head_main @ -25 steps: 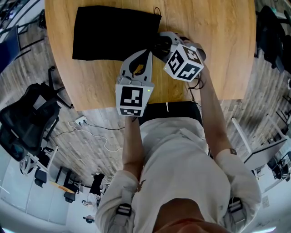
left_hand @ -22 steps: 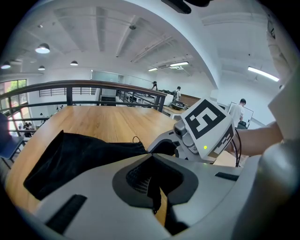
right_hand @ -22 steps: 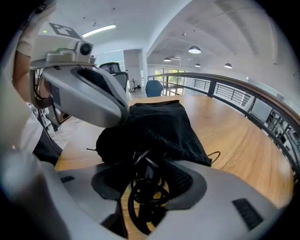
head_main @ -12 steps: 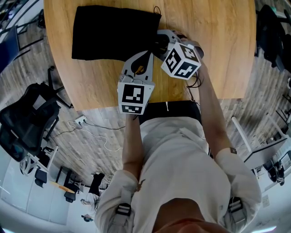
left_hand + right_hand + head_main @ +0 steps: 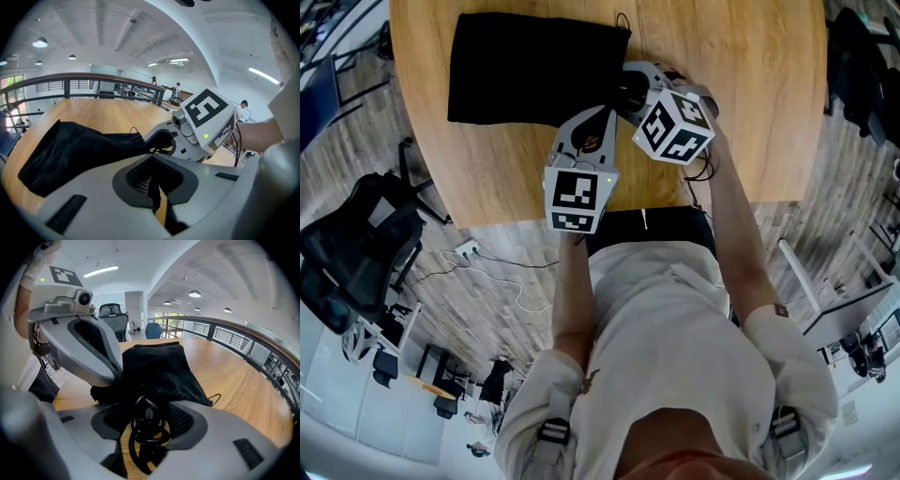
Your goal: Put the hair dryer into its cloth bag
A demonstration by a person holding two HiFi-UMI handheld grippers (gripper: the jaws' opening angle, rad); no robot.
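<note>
The black cloth bag (image 5: 534,66) lies flat on the wooden table (image 5: 750,94), with its mouth and drawstring toward the right. My left gripper (image 5: 600,110) is at the mouth's near corner, its jaws closed on a fold of the bag's edge (image 5: 157,197). My right gripper (image 5: 628,89) is just right of the mouth. A coiled black cord (image 5: 147,430) of the hair dryer fills the space between its pads. Those jaws have just been opening a little with the cord still between them. The dryer's body is hidden among dark cloth (image 5: 159,371).
The table's near edge runs just below the grippers, against the person's lap. A black office chair (image 5: 356,253) stands on the floor to the left, and white cables (image 5: 487,262) lie beside it. Dark gear (image 5: 862,66) sits off the table's right side.
</note>
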